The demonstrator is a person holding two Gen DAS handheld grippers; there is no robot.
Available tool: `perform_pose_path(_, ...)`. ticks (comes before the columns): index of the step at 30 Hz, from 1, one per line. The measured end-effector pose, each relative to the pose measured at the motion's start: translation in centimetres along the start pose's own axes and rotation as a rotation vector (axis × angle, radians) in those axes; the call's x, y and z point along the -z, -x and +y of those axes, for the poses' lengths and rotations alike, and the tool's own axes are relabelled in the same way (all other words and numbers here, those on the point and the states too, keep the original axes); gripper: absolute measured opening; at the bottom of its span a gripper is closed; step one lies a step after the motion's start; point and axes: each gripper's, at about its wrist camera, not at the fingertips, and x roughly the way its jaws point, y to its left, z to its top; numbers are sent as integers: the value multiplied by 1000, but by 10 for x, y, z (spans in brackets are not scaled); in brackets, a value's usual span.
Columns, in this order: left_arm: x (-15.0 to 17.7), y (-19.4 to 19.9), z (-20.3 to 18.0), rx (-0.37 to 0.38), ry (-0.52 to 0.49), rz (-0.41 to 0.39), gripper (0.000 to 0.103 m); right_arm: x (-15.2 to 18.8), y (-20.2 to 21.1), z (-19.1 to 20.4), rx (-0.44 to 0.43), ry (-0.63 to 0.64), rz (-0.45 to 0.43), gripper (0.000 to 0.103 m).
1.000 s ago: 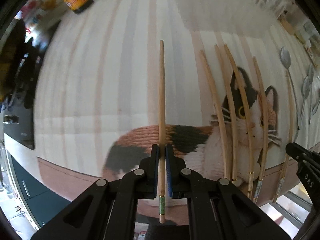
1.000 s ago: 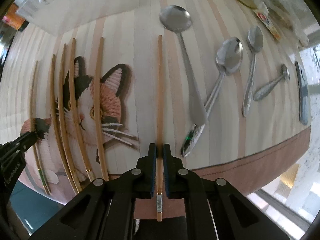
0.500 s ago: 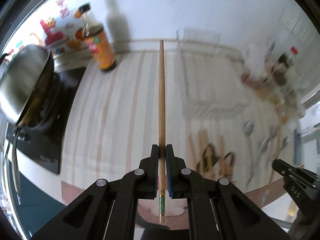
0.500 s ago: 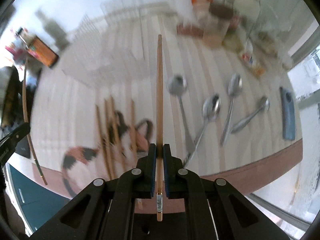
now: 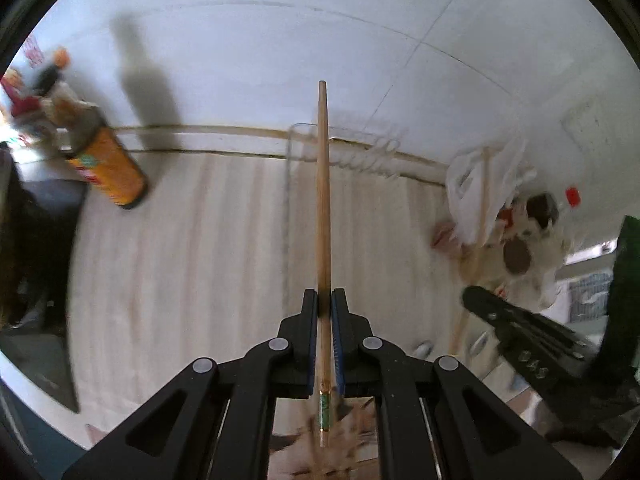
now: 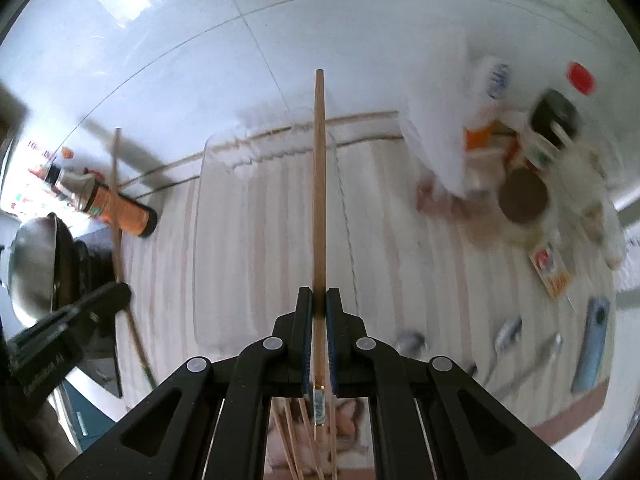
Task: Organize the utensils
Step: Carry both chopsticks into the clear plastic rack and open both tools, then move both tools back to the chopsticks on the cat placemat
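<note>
The left gripper point(image 5: 325, 300) is clamped on a pale wooden chopstick point(image 5: 322, 200) with a green band near its butt, pointing to 12 o'clock. The right gripper point(image 6: 319, 298) likewise pinches a second chopstick point(image 6: 319, 184). Both have lifted since a second ago, off the cat mat point(image 6: 348, 420) toward the clear tray point(image 6: 224, 240).

My two wrist cameras look forward along their fingers from above the tabletop point(image 5: 192, 264), toward the back wall; both views share the clear rack point(image 6: 224, 168) and orange bottle point(image 5: 116, 172).
</note>
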Motion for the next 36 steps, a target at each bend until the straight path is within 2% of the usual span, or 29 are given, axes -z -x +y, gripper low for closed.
perform_pose_path(5,-29,-44,1,23,47,96,5,-40,-45,-3,-26,3,76,7)
perform_pose_path(10,-38,-73,3,7,47,159,5,-51,-80,-5,-38,17,146,7)
perform_pose_path(13,-36,-74,8,-11,59,156,6,-53,-95,-2,-50,45,204,8)
perform_pose_path(14,-36,-72,8,-24,51,148,7,-54,-99,-2,-47,50,218,11)
perform_pose_path(15,-36,-70,7,-52,36,135,7,-53,-101,-3,-41,48,229,21)
perform_pose_path(17,-34,-61,7,-101,19,96,15,-50,-100,-6,-30,49,219,37)
perform_pose_path(19,-30,-49,9,-139,9,44,36,-47,-94,-8,-17,51,201,38)
perform_pose_path(20,-27,-41,12,-172,8,6,41,-44,-89,-10,-10,49,191,39)
perform_pose_path(22,-21,-26,18,-227,2,-65,62,-37,-77,-13,12,53,164,40)
perform_pose_path(24,-11,-10,21,-278,5,-142,75,-28,-65,-15,35,57,129,44)
perform_pose_path(26,0,3,21,-309,11,-206,80,-18,-51,-18,49,56,93,48)
perform_pose_path(28,11,11,20,-328,3,-253,103,-7,-37,-21,61,58,51,57)
perform_pose_path(29,17,14,19,-335,1,-269,103,0,-32,-22,66,58,30,62)
perform_pose_path(31,29,16,19,-361,-2,-278,103,16,-22,-23,78,56,-12,63)
perform_pose_path(34,48,12,19,-369,-4,-256,103,39,-15,-26,80,49,-43,65)
perform_pose_path(36,63,6,21,-376,-3,-230,103,53,-14,-27,73,41,-33,65)
